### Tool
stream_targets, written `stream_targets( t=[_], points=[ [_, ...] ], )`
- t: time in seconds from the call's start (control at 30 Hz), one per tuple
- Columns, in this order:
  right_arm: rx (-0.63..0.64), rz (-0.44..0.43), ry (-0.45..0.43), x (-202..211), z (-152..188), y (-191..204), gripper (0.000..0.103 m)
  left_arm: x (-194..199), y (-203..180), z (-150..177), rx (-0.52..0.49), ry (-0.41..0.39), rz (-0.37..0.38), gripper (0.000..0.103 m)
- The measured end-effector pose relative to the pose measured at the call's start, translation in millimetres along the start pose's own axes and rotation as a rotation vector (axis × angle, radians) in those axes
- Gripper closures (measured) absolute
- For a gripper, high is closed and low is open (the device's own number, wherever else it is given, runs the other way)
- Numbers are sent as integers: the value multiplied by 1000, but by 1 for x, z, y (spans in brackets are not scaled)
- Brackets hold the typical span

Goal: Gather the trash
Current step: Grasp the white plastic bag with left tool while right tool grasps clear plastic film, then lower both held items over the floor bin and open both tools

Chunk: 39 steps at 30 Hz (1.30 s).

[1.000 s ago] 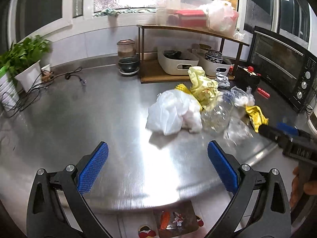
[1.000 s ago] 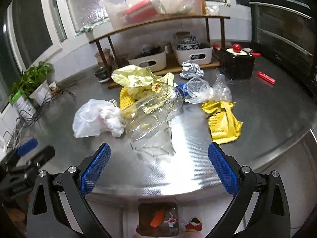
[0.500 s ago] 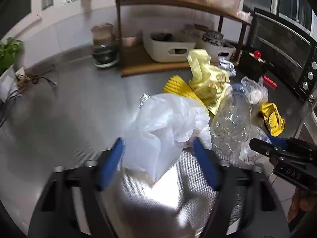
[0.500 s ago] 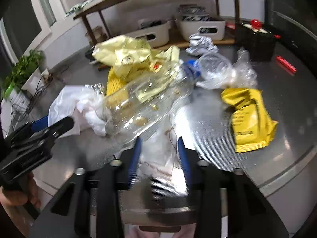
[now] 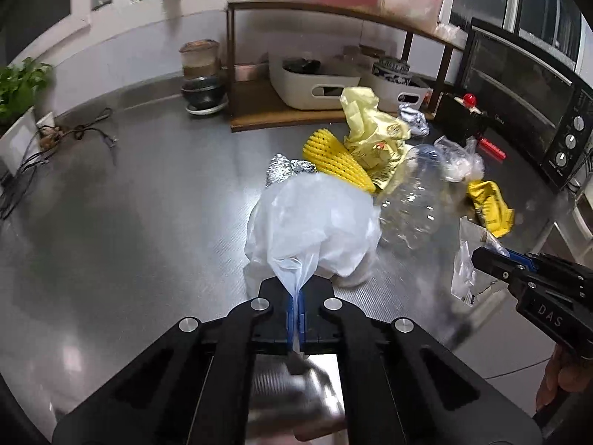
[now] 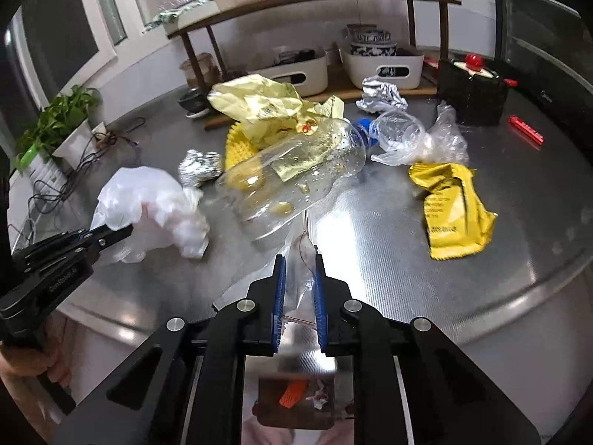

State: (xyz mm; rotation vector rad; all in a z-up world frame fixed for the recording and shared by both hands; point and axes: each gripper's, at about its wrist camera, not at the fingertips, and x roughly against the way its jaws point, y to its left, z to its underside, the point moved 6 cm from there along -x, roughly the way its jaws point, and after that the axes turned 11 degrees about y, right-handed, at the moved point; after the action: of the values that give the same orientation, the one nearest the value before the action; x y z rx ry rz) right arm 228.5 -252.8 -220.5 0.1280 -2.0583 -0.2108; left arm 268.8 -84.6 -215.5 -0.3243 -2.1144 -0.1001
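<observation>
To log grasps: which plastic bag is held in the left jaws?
The white plastic bag, pinched by the left gripper; the clear plastic bag lies untouched behind the bottle.

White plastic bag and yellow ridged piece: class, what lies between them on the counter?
A crumpled foil ball sits between the white plastic bag and the yellow ridged piece, clearest in the right wrist view.

Potted plant [image 6: 61, 120], wooden shelf [image 6: 315, 0] with white bins [image 6: 381, 65], black toaster oven [image 5: 526, 100]
</observation>
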Motion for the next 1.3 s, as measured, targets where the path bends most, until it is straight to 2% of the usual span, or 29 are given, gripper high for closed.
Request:
stream_targets(
  t=[0.3,0.4,0.57,0.77,0.87,1.07,1.3],
  points=[
    [46,9,-45,52,42,25,87,81,-14,52,18,-86,-23,103],
    [55,15,-53,62,59,31,87,96,-20,77,34,-91,-27,103],
    [68,10,-39,68,92,36,87,99,-23,120,72,-77,-19,103],
    [92,27,-5,53,131,38,87,80,-25,177,99,-32,-1,103],
    [103,37,17,38,150,38,87,63,-27,198,95,-1,-15,103],
    [75,31,103,-14,182,27,87,13,-31,237,92,83,-9,103],
    [33,38,207,-82,209,9,87,-54,-38,267,95,186,25,103]
  ],
)
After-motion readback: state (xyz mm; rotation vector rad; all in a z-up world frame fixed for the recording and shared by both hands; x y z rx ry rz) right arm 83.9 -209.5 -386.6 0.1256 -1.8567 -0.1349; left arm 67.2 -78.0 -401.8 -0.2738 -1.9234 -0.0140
